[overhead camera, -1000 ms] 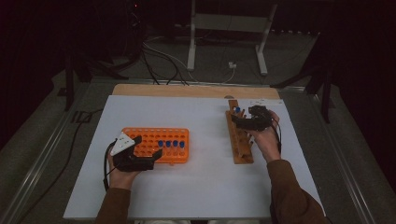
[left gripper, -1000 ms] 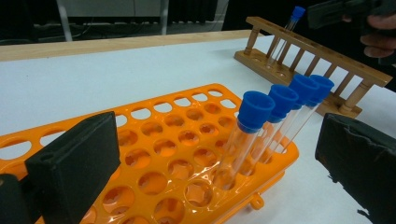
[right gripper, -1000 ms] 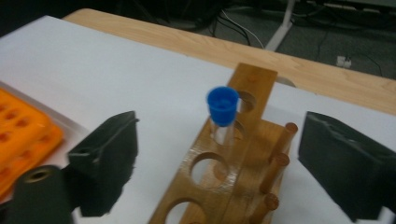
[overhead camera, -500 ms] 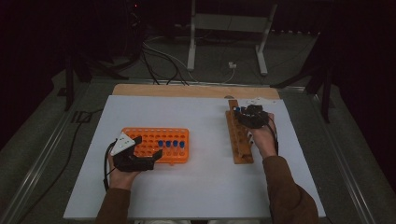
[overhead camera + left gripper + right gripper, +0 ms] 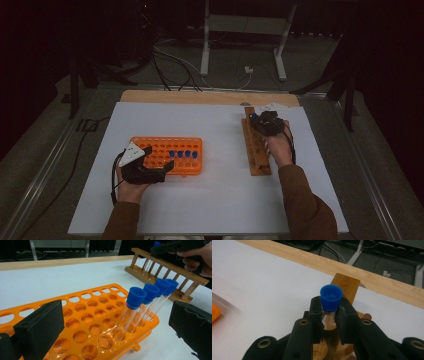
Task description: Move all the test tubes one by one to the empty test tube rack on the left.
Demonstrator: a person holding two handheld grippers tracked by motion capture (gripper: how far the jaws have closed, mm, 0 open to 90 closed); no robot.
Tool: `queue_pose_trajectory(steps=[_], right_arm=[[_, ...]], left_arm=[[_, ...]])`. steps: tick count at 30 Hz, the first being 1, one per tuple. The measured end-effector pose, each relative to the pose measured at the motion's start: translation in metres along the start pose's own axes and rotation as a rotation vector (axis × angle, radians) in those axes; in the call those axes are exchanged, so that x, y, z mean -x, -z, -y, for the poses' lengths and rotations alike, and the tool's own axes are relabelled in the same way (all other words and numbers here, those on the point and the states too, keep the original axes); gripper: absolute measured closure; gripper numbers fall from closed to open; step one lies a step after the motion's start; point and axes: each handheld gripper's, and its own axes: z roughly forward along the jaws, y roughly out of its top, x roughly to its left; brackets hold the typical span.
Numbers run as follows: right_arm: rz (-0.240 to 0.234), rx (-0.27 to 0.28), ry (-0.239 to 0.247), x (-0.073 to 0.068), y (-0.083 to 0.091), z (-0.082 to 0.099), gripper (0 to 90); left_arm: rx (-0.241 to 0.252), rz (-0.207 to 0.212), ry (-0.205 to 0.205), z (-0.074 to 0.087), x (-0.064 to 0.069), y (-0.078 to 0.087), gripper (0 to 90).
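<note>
Now the right gripper (image 5: pixel 328 315) has just been closing its jaws; they clamp a tube (image 5: pixel 331 298) w/ blue cap, right below the cap, over the wood rack (image 5: pixel 256 146) at center right of the high view. Tube stands upright at the rack's far end, near the counter's (image 5: pixel 210 210) upper edge. Left gripper (image 5: pixel 159 159) at lower left: jaws spread wide, gripping nothing, either side of the orange rack's (image 5: pixel 82 322) near corner. Four capped tubes (image 5: pixel 150 293) stand in a row in the orange rack.
</note>
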Motion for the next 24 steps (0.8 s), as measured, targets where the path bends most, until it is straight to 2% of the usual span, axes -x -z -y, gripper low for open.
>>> queue_pose_trajectory(steps=[13,24], right_arm=[[0.007,0.025,-0.040,0.000,0.004,0.001,77.3],[0.017,0.069,-0.019,-0.003,0.018,-0.006,77.4]], left_arm=[[-0.001,-0.002,0.000,0.000,0.000,0.000,0.8],[-0.003,0.004,-0.003,0.000,0.001,-0.001,0.8]])
